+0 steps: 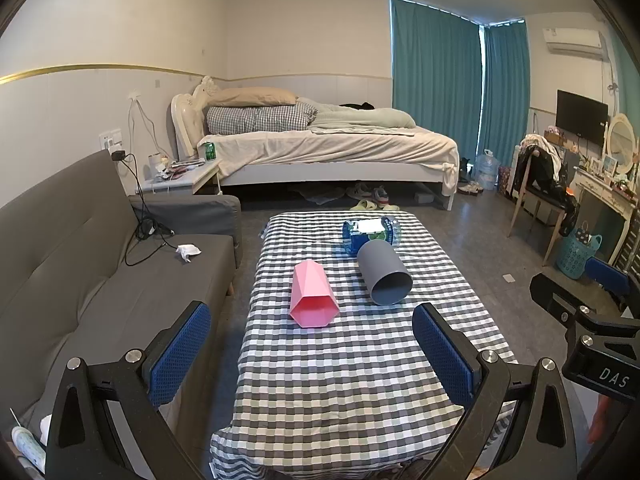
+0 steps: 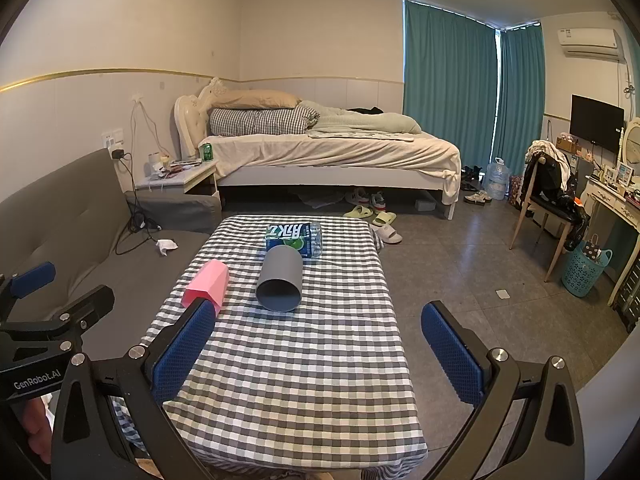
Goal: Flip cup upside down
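Note:
A pink faceted cup lies on its side on the checkered table, its open mouth toward me. A grey round cup lies on its side to its right, mouth toward me too. In the right wrist view the pink cup is left of the grey cup. My left gripper is open and empty, held above the near half of the table, short of the cups. My right gripper is open and empty, also short of the cups.
A pack of water bottles lies behind the grey cup. A grey sofa runs along the table's left side. A bed stands behind. A chair and a blue basket stand at the right.

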A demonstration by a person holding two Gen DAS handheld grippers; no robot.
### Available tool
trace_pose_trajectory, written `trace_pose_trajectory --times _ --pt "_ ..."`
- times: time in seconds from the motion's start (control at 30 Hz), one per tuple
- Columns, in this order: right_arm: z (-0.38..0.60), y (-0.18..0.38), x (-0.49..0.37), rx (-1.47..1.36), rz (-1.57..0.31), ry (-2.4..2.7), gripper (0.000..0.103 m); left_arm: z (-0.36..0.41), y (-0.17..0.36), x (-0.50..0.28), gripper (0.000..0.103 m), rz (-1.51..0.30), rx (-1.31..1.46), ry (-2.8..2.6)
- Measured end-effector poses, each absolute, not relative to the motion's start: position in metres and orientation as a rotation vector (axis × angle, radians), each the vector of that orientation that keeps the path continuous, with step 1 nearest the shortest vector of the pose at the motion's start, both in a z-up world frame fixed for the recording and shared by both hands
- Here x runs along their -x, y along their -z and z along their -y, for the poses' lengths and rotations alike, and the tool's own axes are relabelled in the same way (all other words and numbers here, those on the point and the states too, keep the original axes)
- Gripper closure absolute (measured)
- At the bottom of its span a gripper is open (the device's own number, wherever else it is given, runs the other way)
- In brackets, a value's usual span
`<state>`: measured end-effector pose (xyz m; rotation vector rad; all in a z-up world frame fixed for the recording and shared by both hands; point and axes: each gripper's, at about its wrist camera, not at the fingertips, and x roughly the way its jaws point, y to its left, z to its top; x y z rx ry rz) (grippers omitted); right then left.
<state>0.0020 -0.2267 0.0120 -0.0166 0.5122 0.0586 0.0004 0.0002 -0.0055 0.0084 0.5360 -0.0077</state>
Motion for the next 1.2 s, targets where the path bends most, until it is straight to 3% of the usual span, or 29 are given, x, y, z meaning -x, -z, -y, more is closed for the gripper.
trace_pose_trajectory --times 1.2 --pt "0.224 -0.008 -0.015 0.021 -0.531 -0.072 0.000 -0.002 0.015 -0.011 0.000 -0.585 0.007 0.018"
